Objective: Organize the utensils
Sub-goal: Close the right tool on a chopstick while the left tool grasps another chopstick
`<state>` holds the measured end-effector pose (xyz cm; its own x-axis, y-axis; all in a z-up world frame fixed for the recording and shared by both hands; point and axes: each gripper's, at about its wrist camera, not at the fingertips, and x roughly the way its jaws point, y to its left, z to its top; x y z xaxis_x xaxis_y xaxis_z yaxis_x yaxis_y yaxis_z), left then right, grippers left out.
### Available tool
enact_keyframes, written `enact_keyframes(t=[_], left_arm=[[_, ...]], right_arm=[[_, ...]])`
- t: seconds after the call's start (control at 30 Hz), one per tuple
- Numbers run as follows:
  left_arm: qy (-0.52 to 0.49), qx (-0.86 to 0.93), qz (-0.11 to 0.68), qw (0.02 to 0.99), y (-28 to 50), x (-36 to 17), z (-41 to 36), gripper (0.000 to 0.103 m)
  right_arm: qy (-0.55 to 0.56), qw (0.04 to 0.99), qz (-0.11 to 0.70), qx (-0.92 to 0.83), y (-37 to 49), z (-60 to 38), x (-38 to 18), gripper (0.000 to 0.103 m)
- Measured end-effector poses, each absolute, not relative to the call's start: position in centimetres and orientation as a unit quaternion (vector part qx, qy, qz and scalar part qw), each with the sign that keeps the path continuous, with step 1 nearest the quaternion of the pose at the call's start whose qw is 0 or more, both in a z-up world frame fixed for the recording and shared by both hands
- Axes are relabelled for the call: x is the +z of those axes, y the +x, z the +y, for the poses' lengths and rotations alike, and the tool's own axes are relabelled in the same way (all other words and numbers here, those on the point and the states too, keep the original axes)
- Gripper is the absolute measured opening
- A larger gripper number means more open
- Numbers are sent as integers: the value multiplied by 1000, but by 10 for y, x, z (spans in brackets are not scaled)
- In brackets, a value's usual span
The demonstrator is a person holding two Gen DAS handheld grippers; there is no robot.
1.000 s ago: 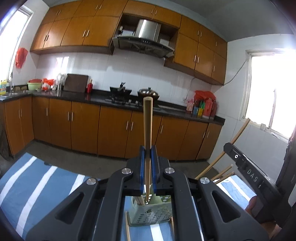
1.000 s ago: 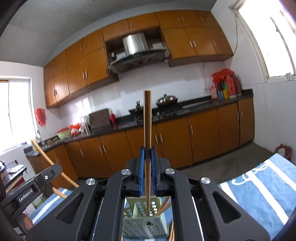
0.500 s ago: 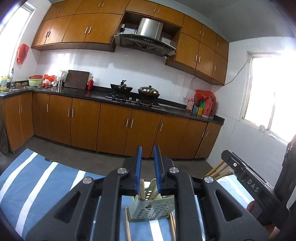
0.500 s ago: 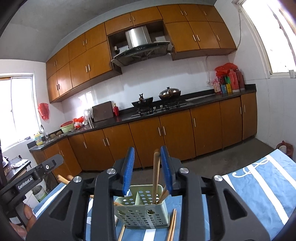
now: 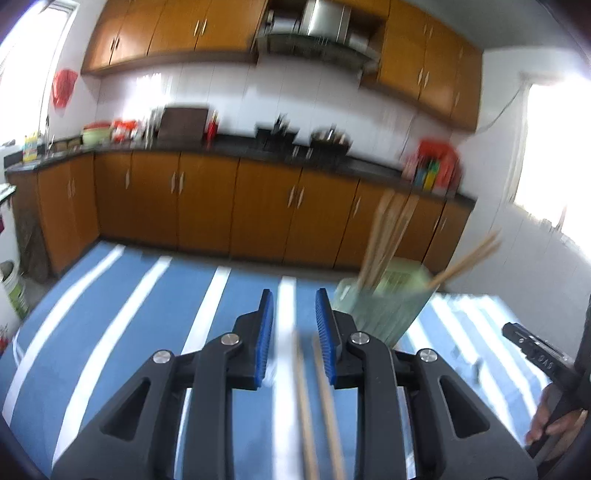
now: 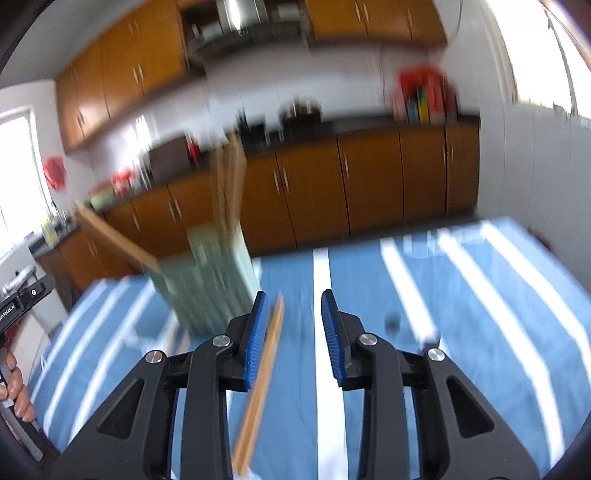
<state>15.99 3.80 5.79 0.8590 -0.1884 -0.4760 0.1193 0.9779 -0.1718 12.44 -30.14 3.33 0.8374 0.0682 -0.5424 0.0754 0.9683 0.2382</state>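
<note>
Left wrist view, blurred. Blue cloth with white stripes (image 5: pixel 155 314) fills the lower half of the frame. Left gripper (image 5: pixel 293 308) at lower centre, jaws apart, having just been opening; nothing pressed between the pads. Two loose chopsticks (image 5: pixel 314 402) lie on the cloth beneath it, running to the bottom edge. Pale green utensil basket (image 5: pixel 384 299) at centre right, chopsticks standing in it. Behind: orange-brown base cabinets (image 5: pixel 207 206) under a dark counter, white tiled wall, range hood (image 5: pixel 317 29) at top centre.

Right wrist view, more blurred. Right gripper (image 6: pixel 291 308) at lower centre, jaws apart, nothing clamped. One chopstick (image 6: pixel 264 380) lies on the striped cloth, apparently just beside the left pad. The basket (image 6: pixel 210 280) sits at centre left, tilted in the frame. A hand (image 6: pixel 16 387) shows at the lower left edge.
</note>
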Motion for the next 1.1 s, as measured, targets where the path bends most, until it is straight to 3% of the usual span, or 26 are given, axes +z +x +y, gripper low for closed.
enact_keyframes(t=[0.17, 0.33, 0.63, 0.73, 0.93, 1.1], left_arm=[[-65, -70, 335, 937, 167, -1, 46, 25], [-66, -69, 372, 923, 172, -29, 46, 25], [-57, -79, 395, 914, 177, -44, 34, 26], [-56, -82, 398, 912, 177, -46, 31, 26], [-58, -97, 407, 907, 177, -52, 24, 26], [-57, -118, 419, 898, 178, -59, 13, 26]], right_arm=[[148, 908, 390, 29, 140, -280, -27, 19], [152, 891, 426, 46, 149, -260, -54, 17], [126, 886, 444, 52, 159, -241, -67, 16], [107, 889, 443, 42, 158, -240, -67, 9], [87, 896, 435, 1, 161, -248, -68, 8], [129, 892, 432, -42, 160, -276, -69, 8]])
